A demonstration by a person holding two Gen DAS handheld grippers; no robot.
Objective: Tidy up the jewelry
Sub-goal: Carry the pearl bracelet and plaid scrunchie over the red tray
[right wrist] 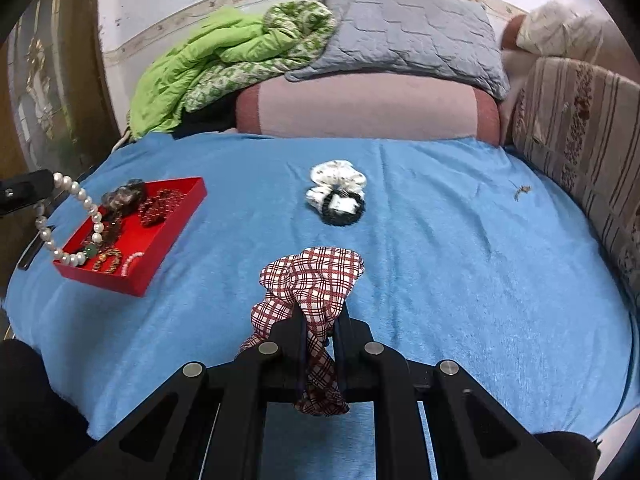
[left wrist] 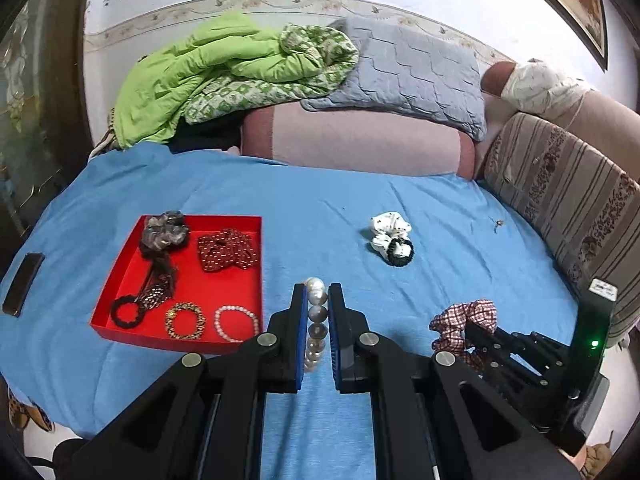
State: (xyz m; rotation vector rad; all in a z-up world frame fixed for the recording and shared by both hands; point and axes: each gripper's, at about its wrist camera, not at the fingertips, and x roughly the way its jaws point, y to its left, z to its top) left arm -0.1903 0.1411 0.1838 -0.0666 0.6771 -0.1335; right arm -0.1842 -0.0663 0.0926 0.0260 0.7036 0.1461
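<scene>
My left gripper [left wrist: 318, 294] is shut on a pearl bracelet [left wrist: 315, 320], held above the blue bedspread just right of the red tray [left wrist: 120, 280]. The bracelet also hangs at the left of the right wrist view [right wrist: 80, 216]. The tray holds a grey scrunchie [left wrist: 166, 230], a red dotted scrunchie [left wrist: 226, 250], a black hair tie [left wrist: 126, 312], a gold bracelet [left wrist: 185, 320] and a small pearl bracelet [left wrist: 236, 322]. My right gripper [right wrist: 320, 316] is shut on a red plaid scrunchie [right wrist: 316, 280], which also shows in the left wrist view [left wrist: 464, 320].
A white scrunchie and a black one [left wrist: 390, 238] lie together on the blue bedspread [left wrist: 320, 200], also in the right wrist view [right wrist: 338, 194]. Pillows [left wrist: 400, 68] and a green quilt [left wrist: 220, 68] are piled at the back. A striped cushion [left wrist: 568, 192] lines the right. A dark phone [left wrist: 22, 284] lies left of the tray.
</scene>
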